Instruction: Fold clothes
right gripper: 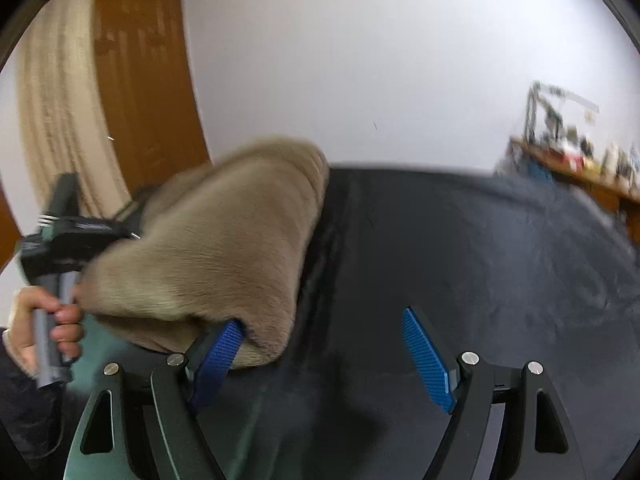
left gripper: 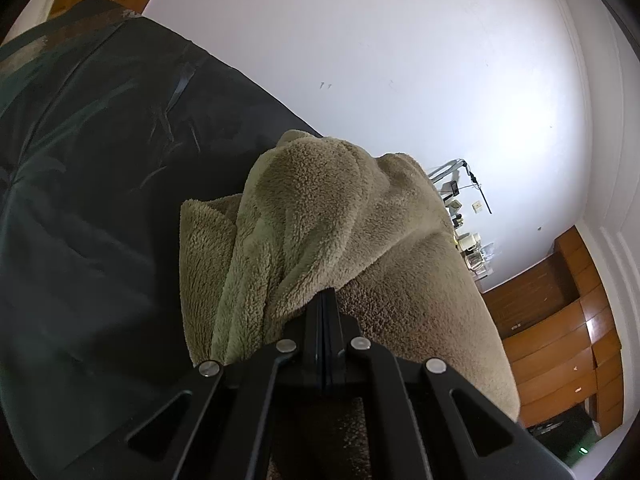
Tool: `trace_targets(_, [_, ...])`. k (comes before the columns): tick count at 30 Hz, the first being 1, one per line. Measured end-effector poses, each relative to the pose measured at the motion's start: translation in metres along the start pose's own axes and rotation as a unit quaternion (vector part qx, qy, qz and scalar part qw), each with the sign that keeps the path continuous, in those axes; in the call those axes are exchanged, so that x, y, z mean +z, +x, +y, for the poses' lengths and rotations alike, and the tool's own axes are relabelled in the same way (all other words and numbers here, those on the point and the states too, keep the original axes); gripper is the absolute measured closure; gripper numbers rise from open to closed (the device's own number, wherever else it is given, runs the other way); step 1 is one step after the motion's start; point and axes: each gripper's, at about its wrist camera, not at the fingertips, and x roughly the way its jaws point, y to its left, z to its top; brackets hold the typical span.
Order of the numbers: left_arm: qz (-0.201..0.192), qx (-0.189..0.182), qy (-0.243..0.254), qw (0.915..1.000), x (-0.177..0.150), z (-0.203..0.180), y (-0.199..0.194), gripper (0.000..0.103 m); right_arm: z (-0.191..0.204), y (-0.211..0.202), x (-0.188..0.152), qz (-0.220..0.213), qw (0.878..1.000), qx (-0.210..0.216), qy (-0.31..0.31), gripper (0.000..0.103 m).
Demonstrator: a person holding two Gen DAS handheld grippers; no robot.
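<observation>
My left gripper (left gripper: 326, 296) pinches the tan fleece (left gripper: 320, 208) over the dark bedspread (right gripper: 460, 248) by a white wall (left gripper: 360, 40); my right gripper (right gripper: 328, 344) gapes empty.

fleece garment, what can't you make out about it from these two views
- What garment it is: the fleece is bunched in the left wrist view and blurred in the right wrist view.
- How much is pinched: the shut left claw hides its own bite.
- Its near edge, left wrist view: cut off behind the claw.
- Whether the open right claw touches it: blur, and one finger overlaps the edge.
</observation>
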Motion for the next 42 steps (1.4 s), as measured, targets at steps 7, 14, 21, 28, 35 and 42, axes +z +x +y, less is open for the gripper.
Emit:
trace_targets(7, [0.0, 0.004, 0.002, 1.0, 0.001, 0.0, -0.005, 0.099, 0.061, -0.031, 0.029, -0.087, 0.992, 0.06, -0.069, 0.021])
trace_targets(14, [0.004, -0.003, -0.007, 1.0, 0.006, -0.01, 0.007, 0.099, 0.099, 0.042, 0.018, 0.012, 0.992, 0.043, -0.121, 0.019])
trace_targets(21, [0.005, -0.01, -0.011, 0.9999, 0.005, -0.012, 0.006, 0.099, 0.1, 0.064, -0.007, 0.049, 0.993, 0.028, -0.106, 0.012])
trace_targets(28, [0.012, -0.02, -0.013, 0.9996, 0.011, -0.018, -0.009, 0.093, 0.096, 0.071, -0.013, 0.066, 0.992, 0.044, -0.096, 0.011])
trace_targets(35, [-0.007, -0.025, 0.049, 0.9985, 0.021, -0.055, -0.023, 0.023, 0.095, 0.071, -0.016, 0.065, 0.992, 0.056, -0.09, 0.011])
trace_targets(42, [0.019, 0.001, 0.069, 0.9974, 0.056, -0.071, -0.014, 0.022, 0.091, 0.068, -0.018, 0.062, 0.992, 0.068, -0.081, 0.01])
